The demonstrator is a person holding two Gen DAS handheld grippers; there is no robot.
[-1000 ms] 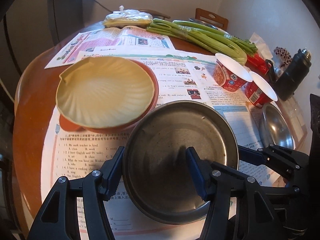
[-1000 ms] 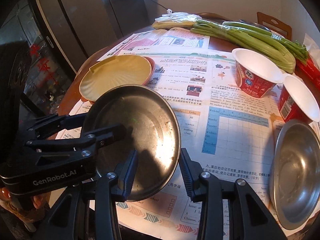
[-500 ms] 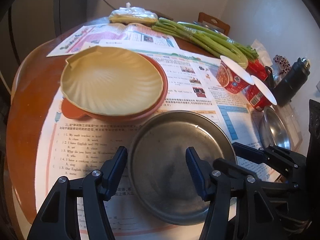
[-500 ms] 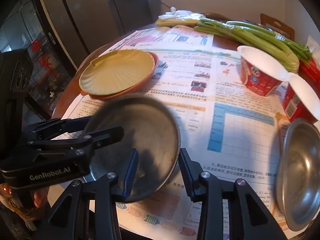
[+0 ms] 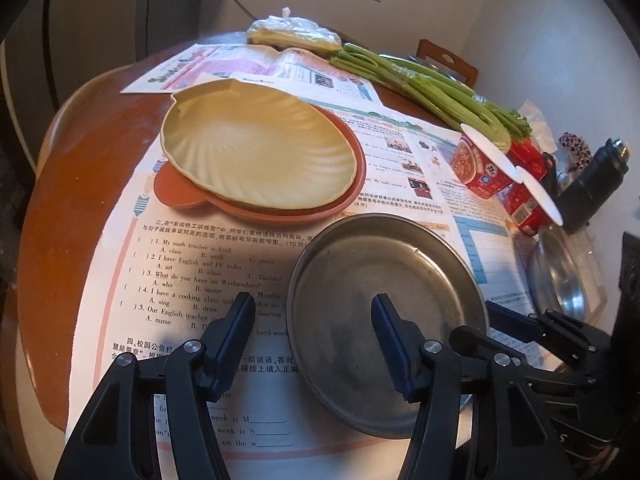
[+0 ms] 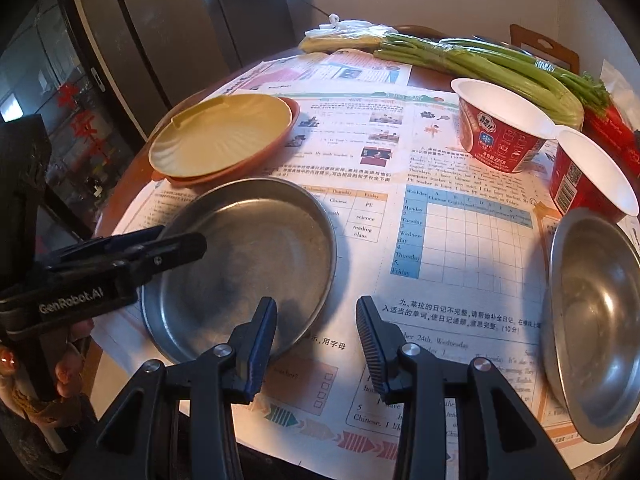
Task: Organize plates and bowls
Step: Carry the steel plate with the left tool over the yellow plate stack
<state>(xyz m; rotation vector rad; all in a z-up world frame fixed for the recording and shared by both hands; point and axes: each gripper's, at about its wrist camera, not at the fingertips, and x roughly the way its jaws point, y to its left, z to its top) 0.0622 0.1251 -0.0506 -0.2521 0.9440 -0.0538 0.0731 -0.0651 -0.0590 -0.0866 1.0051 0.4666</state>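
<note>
A round steel plate (image 5: 384, 312) lies flat on the newspaper near the table's front; it also shows in the right wrist view (image 6: 244, 264). My left gripper (image 5: 312, 344) is open, its jaws astride the plate's near left rim. My right gripper (image 6: 316, 336) is open just beside the plate's right rim and holds nothing. A cream shell-shaped plate (image 5: 256, 152) rests on an orange plate (image 5: 176, 192) behind the steel one. A second steel dish (image 6: 596, 312) lies at the right.
Two red paper bowls (image 6: 500, 128) stand at the right rear, beside celery (image 6: 480, 64) and a bagged item (image 6: 340, 36). A dark bottle (image 5: 596, 180) stands at the far right. Newspaper (image 6: 460, 240) covers the round wooden table (image 5: 52, 208).
The steel plate came down from its tilted, lifted pose and now lies flat on the newspaper. Both grippers have drawn back slightly from it.
</note>
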